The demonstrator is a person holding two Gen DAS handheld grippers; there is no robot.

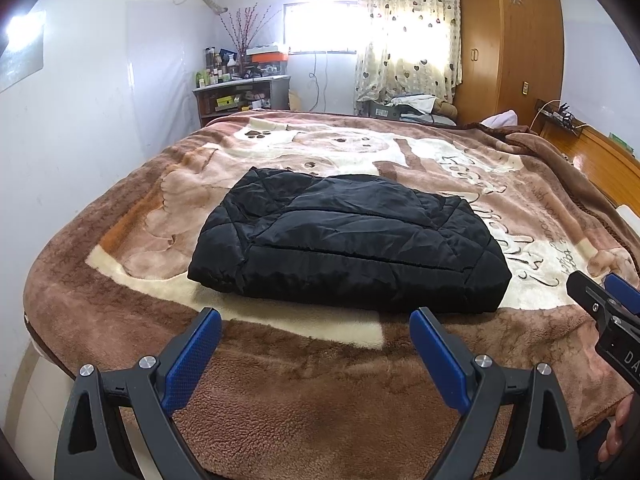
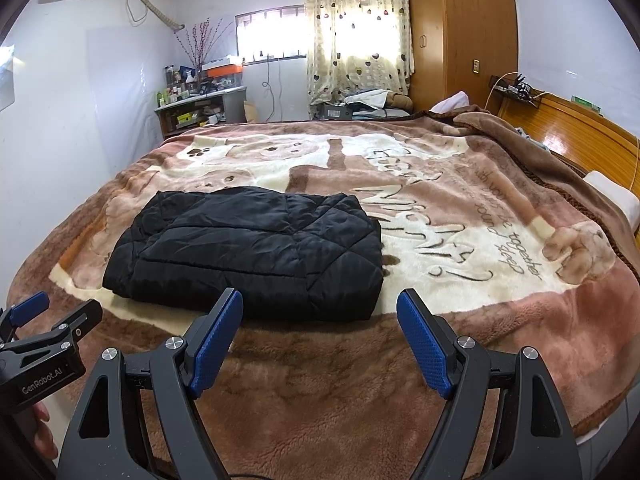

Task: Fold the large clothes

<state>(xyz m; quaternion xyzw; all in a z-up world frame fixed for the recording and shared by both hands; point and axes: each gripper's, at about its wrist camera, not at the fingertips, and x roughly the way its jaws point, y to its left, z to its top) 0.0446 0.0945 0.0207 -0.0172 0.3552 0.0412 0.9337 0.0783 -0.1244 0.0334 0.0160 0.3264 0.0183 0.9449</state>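
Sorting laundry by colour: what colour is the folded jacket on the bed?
Black, quilted jacket; clearest in the left wrist view.

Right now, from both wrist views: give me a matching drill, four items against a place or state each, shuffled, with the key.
Items
1. black jacket
2. blanket
3. wardrobe
4. left gripper

Descriptions
A. tall wooden unit at the far right of the room
B. open, nothing between the pads, short of the near hem
C. folded into a compact block, lying on the bed
D. brown and cream, spread over the bed under everything

Pairs: 1-C, 2-D, 3-A, 4-B
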